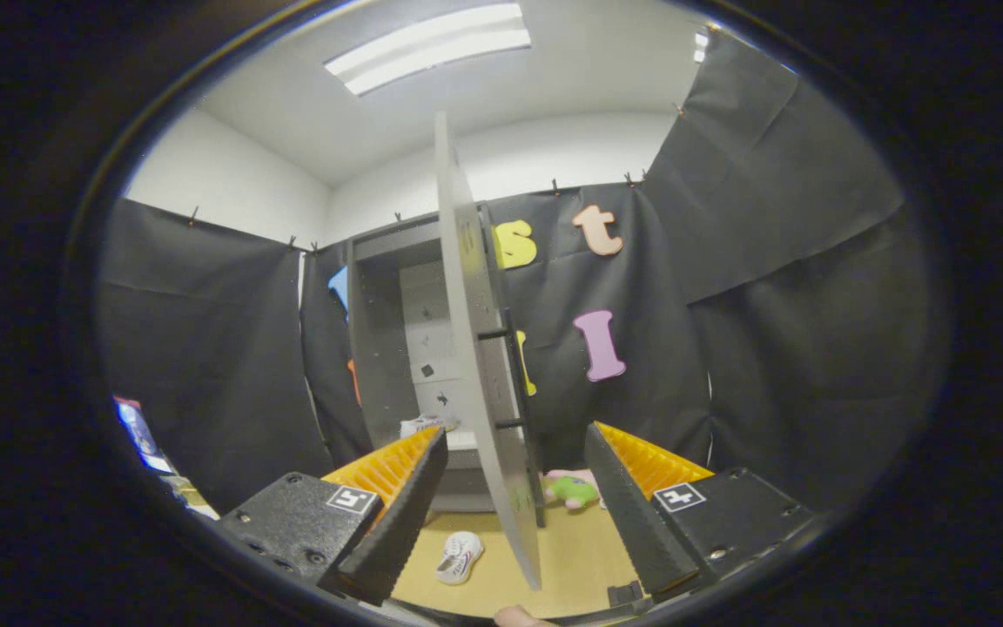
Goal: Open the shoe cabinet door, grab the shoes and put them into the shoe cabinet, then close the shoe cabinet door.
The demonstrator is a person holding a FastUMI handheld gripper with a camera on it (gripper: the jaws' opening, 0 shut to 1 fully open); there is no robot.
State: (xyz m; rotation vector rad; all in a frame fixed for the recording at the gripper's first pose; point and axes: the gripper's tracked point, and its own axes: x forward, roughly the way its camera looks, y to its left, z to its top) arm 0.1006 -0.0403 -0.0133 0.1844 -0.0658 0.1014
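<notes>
The grey shoe cabinet (pixel 380 348) stands ahead against the black cloth wall. Its door (pixel 475 348) is swung out towards me, edge-on, and its black bar handle (pixel 514 374) faces right. The door's edge runs down between my fingers. My gripper (pixel 519 514) is open, one finger on each side of the door, neither pressing on it. One white shoe (pixel 420 425) sits inside the cabinet on a low shelf. A second white shoe (pixel 460 557) lies on the tan floor, just ahead of my left finger.
A pink and green soft toy (pixel 573 489) lies on the floor behind the door, near my right finger. Black cloth hangs on both sides of the cabinet. Some coloured packets (pixel 140 435) sit low down, far off beyond my left finger.
</notes>
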